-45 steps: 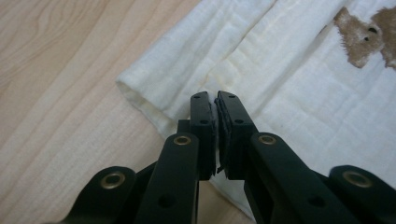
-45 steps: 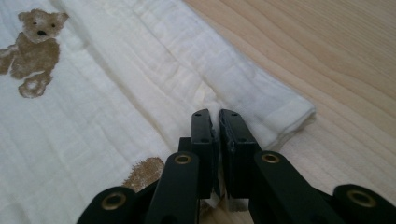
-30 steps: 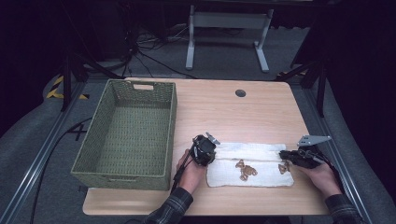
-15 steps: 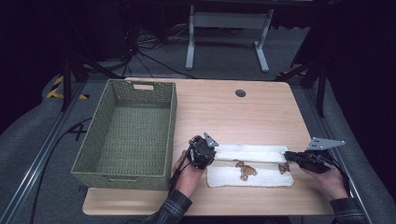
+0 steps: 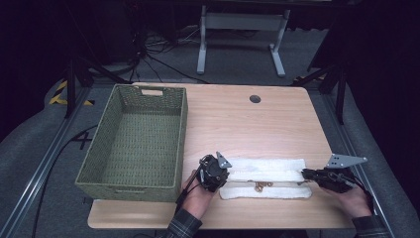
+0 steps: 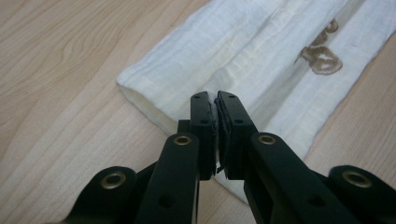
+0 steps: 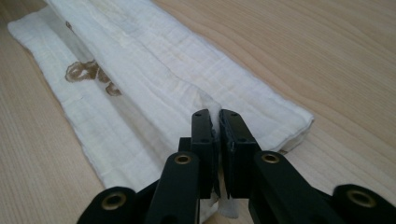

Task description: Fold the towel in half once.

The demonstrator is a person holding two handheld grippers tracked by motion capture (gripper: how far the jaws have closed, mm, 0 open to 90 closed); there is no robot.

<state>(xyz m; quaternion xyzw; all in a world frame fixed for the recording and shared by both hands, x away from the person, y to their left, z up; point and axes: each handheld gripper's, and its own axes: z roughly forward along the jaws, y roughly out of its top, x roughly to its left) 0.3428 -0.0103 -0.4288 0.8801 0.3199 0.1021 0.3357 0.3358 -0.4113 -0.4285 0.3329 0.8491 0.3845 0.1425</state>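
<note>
A white cloth (image 5: 267, 170) with a brown print (image 5: 261, 186) lies along the table's near edge, its far half folded toward me over the near half. My left gripper (image 5: 224, 173) is shut on the cloth's left end; a thin edge of fabric sits pinched between its jaws (image 6: 216, 105). At the right end my right gripper (image 5: 304, 174) is shut on the cloth (image 7: 154, 88) too, white fabric squeezed between the jaws (image 7: 216, 116). The brown print (image 6: 322, 58) shows on the lower layer (image 7: 86, 72).
A large green woven basket (image 5: 168, 106) stands on the left part of the wooden table (image 5: 247, 124). A round cable hole (image 5: 255, 98) sits at the table's back. Beyond the table stand a grey metal frame (image 5: 237, 22) and floor cables.
Both grippers have carried the cloth's far edge toward me, so the folded strip now covers more of the near half and most of the brown print.
</note>
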